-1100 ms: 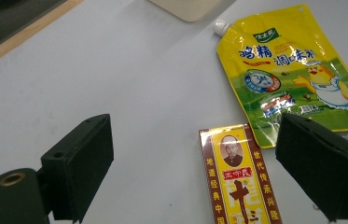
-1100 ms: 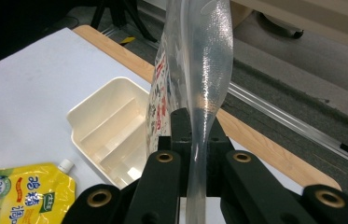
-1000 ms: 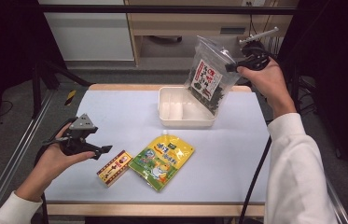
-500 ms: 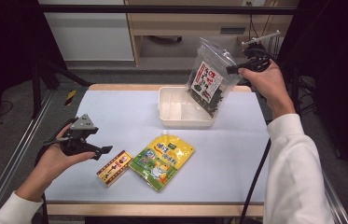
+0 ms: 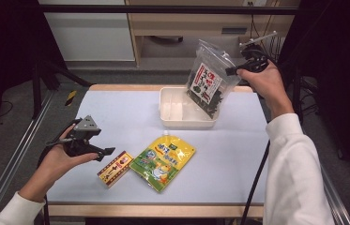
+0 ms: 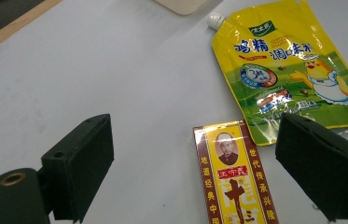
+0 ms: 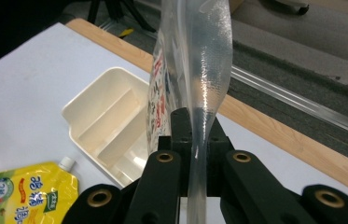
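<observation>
My right gripper [image 5: 231, 71] [image 7: 194, 125] is shut on the edge of a clear bag of dark dried seaweed [image 5: 208, 84] [image 7: 195, 56] with a red and white label. The bag hangs tilted over the right end of a cream divided tray [image 5: 170, 108] [image 7: 101, 116]. My left gripper [image 5: 107, 152] [image 6: 195, 172] hovers open low over the table's left front, with a brown and yellow box [image 5: 115, 168] [image 6: 232, 179] lying between its jaws. A yellow-green spouted pouch [image 5: 163, 160] [image 6: 286, 65] [image 7: 22, 193] lies flat just right of the box.
The table's white top [image 5: 116, 112] is edged by a wooden rim [image 5: 125, 87]. A metal rail [image 5: 18, 154] runs along the left side. A cable [image 5: 257, 178] trails down from the right gripper past the front edge.
The right gripper has lifted the seaweed bag slightly higher and to the right above the tray. The left gripper has stayed still.
</observation>
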